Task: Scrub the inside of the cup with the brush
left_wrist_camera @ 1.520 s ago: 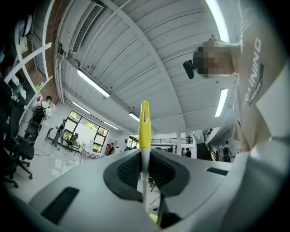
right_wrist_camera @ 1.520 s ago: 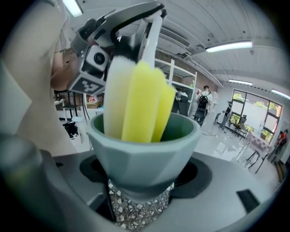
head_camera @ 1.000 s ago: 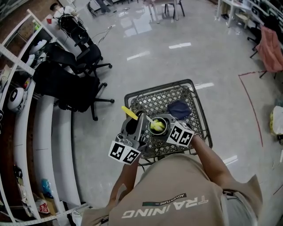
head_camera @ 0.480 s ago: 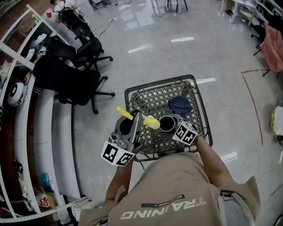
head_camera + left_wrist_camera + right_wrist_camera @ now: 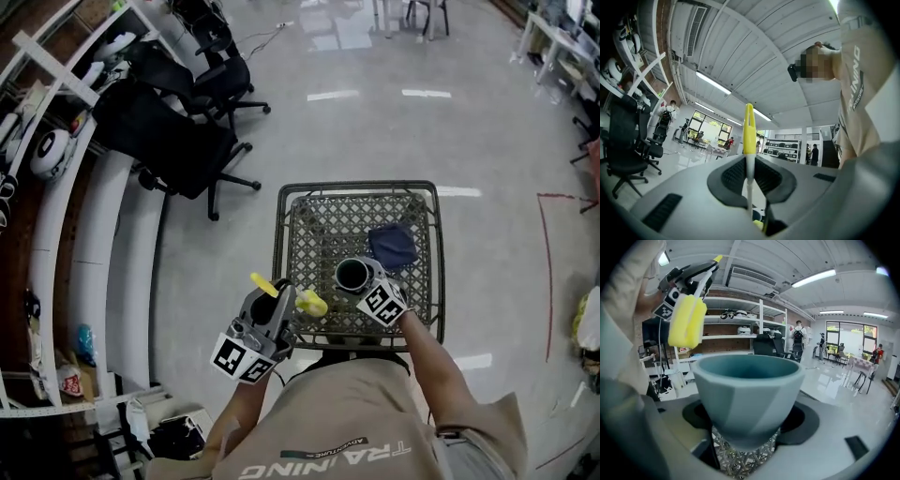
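Over the black wire-mesh cart's [image 5: 309,234] near side, our right gripper [image 5: 367,287] clamps the faceted teal cup [image 5: 747,385] upright and steady; our left gripper [image 5: 284,302] pinches the yellow sponge-headed brush [image 5: 687,320] just left, seemingly ready to enter.

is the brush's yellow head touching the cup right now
Apart. In the head view the brush's yellow head sits left of the cup, with wire basket mesh showing between them; the right gripper view agrees.

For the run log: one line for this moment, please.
left gripper: shut on brush | right gripper: shut on cup | brush: outside cup
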